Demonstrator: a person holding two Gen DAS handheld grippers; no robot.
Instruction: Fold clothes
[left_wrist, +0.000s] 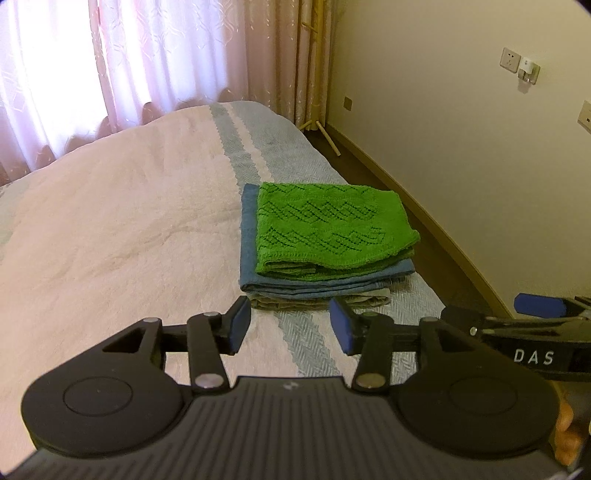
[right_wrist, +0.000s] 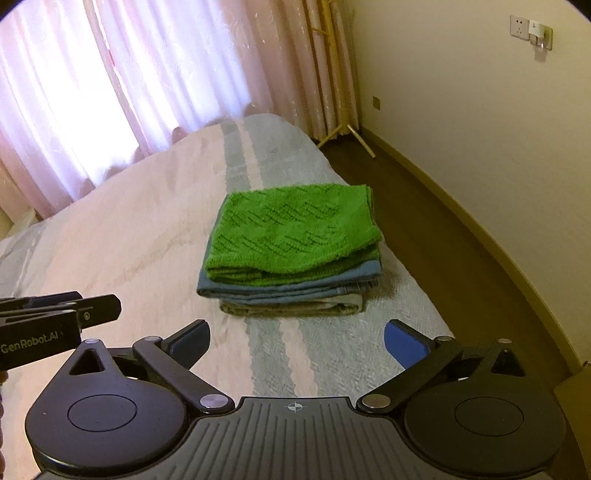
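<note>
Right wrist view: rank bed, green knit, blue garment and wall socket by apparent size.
1. bed
2. green knit
3. blue garment, mostly covered, so true size unsure
4. wall socket, far off, so it looks smallest

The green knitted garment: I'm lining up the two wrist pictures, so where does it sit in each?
Left wrist: green knitted garment, right of centre, topping the folded stack.
Right wrist, near centre, same stack.
Shared landmark: the blue folded garment directly beneath it.

The bed (left_wrist: 110, 221) wears a pale pink cover with grey-blue herringbone stripes. Near its right edge lies a folded stack: a grey-green garment (left_wrist: 317, 301) touching the cover, a blue one (left_wrist: 247, 258) above, a green knit (left_wrist: 325, 225) topmost.
</note>
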